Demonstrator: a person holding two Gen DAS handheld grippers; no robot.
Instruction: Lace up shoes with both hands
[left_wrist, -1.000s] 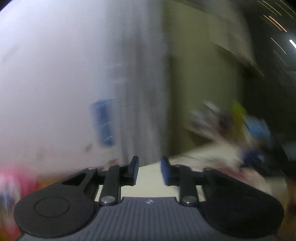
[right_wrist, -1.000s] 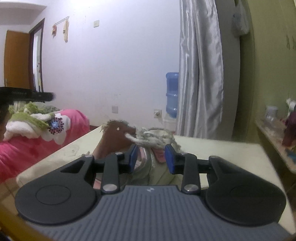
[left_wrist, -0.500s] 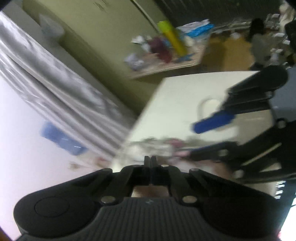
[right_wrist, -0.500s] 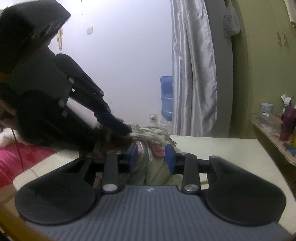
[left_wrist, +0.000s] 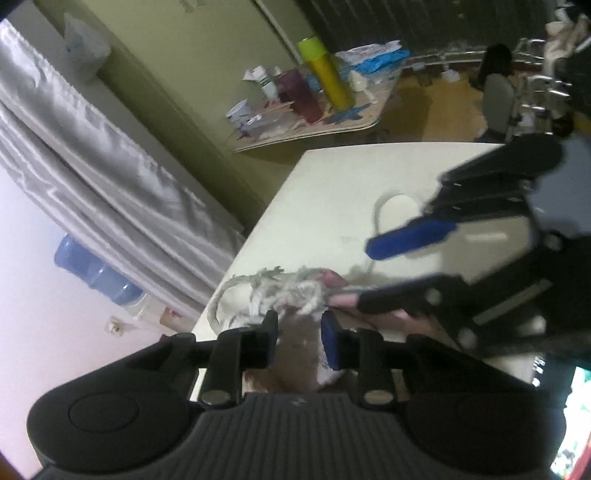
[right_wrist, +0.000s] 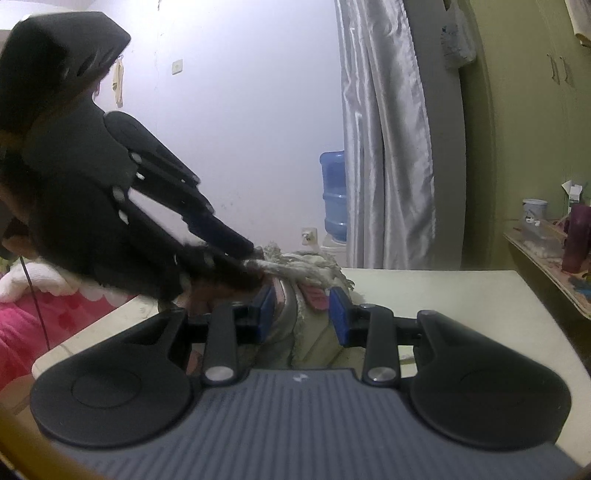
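A worn shoe (right_wrist: 295, 317) with a pink tongue and frayed grey-white laces (right_wrist: 303, 264) stands on a pale table (right_wrist: 424, 291). My right gripper (right_wrist: 302, 312) is open, its blue pads on either side of the shoe's tongue. My left gripper (left_wrist: 299, 334) is open right over the shoe (left_wrist: 299, 350), with the lace bundle (left_wrist: 280, 293) just past its tips. In the right wrist view the left gripper (right_wrist: 251, 258) reaches in from the left and its tips touch the laces. In the left wrist view the right gripper (left_wrist: 388, 273) comes from the right, jaws apart.
A loose lace loop (left_wrist: 380, 206) lies on the table beyond the shoe. A cluttered side shelf (left_wrist: 317, 107) with a yellow bottle stands past the table. A curtain (right_wrist: 384, 147), a blue water jug (right_wrist: 334, 195) and a pink bed (right_wrist: 44, 321) surround the table.
My left gripper swung in from the left onto the shoe; it was shut half a second ago and is open now. The right gripper stayed open at the shoe's tongue.
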